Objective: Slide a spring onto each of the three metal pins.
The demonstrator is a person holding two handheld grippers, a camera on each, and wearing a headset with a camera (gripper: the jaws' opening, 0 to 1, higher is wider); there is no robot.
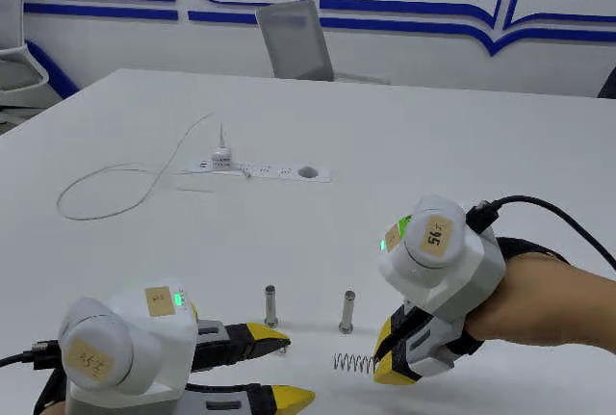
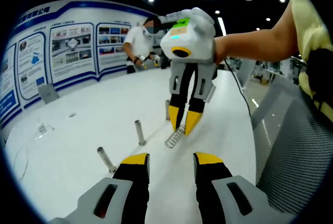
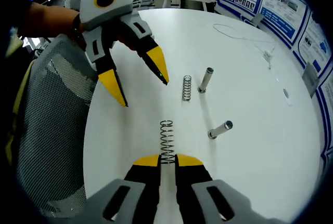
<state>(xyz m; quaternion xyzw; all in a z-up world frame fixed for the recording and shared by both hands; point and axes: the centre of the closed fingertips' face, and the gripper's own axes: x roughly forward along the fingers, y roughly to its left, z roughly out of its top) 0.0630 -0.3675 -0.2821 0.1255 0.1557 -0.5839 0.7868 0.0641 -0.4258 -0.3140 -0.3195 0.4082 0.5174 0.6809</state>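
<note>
Two bare metal pins (image 1: 270,305) (image 1: 346,311) stand upright on the white table (image 1: 385,145). In the right gripper view they appear as one pin (image 3: 205,80) and another (image 3: 221,129), with a spring (image 3: 187,87) standing upright beside the far one; I cannot tell if a pin is inside it. My right gripper (image 1: 385,362) is shut on the end of a second spring (image 1: 353,364), which lies along the table toward the left; its own view shows this spring (image 3: 166,140) between the tips (image 3: 166,160). My left gripper (image 1: 289,367) is open with nothing between its fingers, facing the right gripper (image 2: 182,128).
A white power strip (image 1: 260,170) with a plugged charger and a looping cable (image 1: 115,189) lies mid-table. A grey chair (image 1: 294,39) stands behind the table under blue wall posters. A mesh chair back (image 3: 52,125) is near me. A person (image 2: 138,42) stands far off.
</note>
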